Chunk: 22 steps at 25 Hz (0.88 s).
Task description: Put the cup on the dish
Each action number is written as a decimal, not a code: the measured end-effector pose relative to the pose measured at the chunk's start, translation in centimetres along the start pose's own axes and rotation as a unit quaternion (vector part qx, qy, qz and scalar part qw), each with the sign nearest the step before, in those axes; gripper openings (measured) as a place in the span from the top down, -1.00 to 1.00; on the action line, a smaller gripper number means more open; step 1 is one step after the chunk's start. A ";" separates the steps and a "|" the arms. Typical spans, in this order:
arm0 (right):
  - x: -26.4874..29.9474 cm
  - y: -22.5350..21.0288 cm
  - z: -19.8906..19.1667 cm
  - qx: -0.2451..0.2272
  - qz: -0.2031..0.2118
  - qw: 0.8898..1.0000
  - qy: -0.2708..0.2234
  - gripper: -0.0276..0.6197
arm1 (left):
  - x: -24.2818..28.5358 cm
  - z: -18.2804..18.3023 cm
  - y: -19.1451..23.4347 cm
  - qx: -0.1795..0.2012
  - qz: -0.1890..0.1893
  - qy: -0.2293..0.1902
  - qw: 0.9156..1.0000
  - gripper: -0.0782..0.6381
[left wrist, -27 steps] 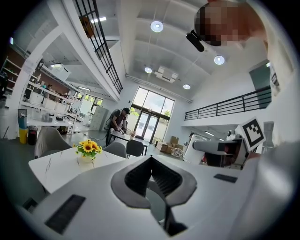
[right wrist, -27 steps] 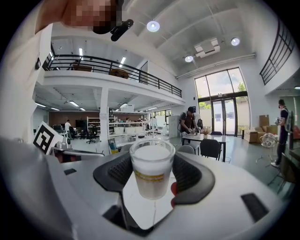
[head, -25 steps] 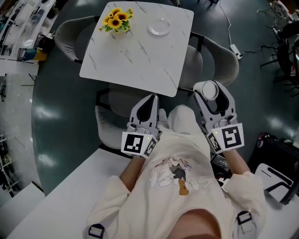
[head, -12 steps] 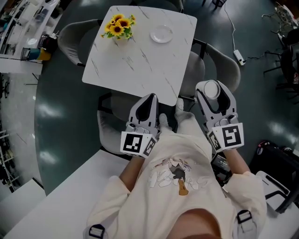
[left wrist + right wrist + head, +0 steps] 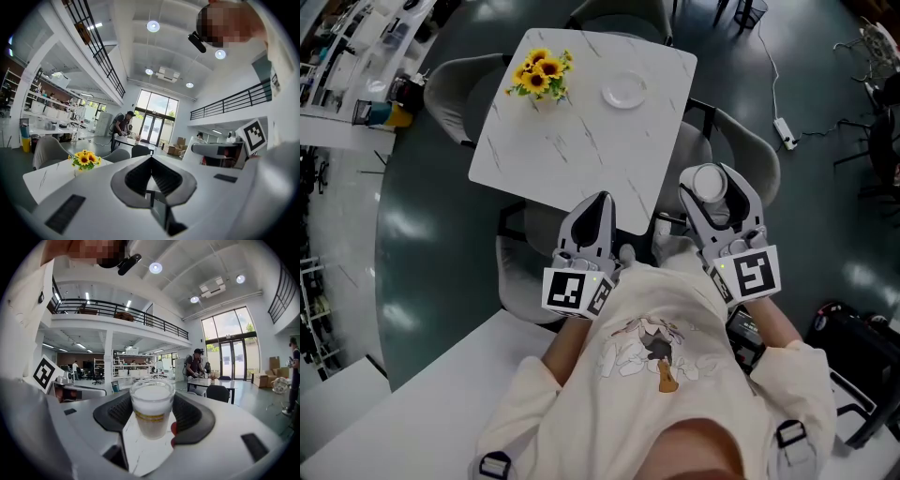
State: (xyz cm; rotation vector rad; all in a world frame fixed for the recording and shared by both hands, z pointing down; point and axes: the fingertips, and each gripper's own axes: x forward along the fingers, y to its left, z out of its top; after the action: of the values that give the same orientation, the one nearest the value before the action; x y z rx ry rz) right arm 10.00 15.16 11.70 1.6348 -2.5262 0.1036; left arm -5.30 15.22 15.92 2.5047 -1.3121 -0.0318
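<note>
Cup (image 5: 151, 411) upright, squeezed between right gripper (image 5: 711, 178) jaws, near table (image 5: 572, 141) edge. Dish (image 5: 624, 91) on far side of table, beside yellow flowers (image 5: 539, 72), well apart from cup. Left gripper (image 5: 601, 199) jaws shut tight together.

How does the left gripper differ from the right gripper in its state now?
The left gripper has its jaws together and empty; the right gripper has its jaws apart, pressing on the cup. From above, the left gripper looks narrow and pointed, the right gripper wide. Both point toward the table.
</note>
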 end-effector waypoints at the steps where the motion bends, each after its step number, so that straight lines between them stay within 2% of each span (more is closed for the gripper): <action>1: 0.2 -0.5 0.1 0.001 0.002 1.000 -0.001 0.11 | 0.5 0.1 -0.1 0.001 0.001 -0.001 1.000 0.77; 8: 0.8 -4.0 -0.1 0.000 0.021 1.000 -0.005 0.11 | 3.5 -0.7 -1.8 0.005 0.011 0.002 1.000 0.77; 14: 1.7 -6.8 -0.7 -0.003 0.038 0.999 -0.010 0.11 | 6.0 -0.2 -3.0 0.005 0.035 -0.009 0.999 0.77; 22: 3.2 -7.7 -1.5 0.006 0.063 0.998 -0.009 0.11 | 7.0 0.1 -3.5 0.000 0.061 -0.015 0.998 0.77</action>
State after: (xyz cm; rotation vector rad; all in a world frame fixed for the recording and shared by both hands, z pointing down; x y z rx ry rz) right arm 15.86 9.29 13.53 1.4862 -2.6460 0.1178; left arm 1.55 11.40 15.73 2.4284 -1.4746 -0.0420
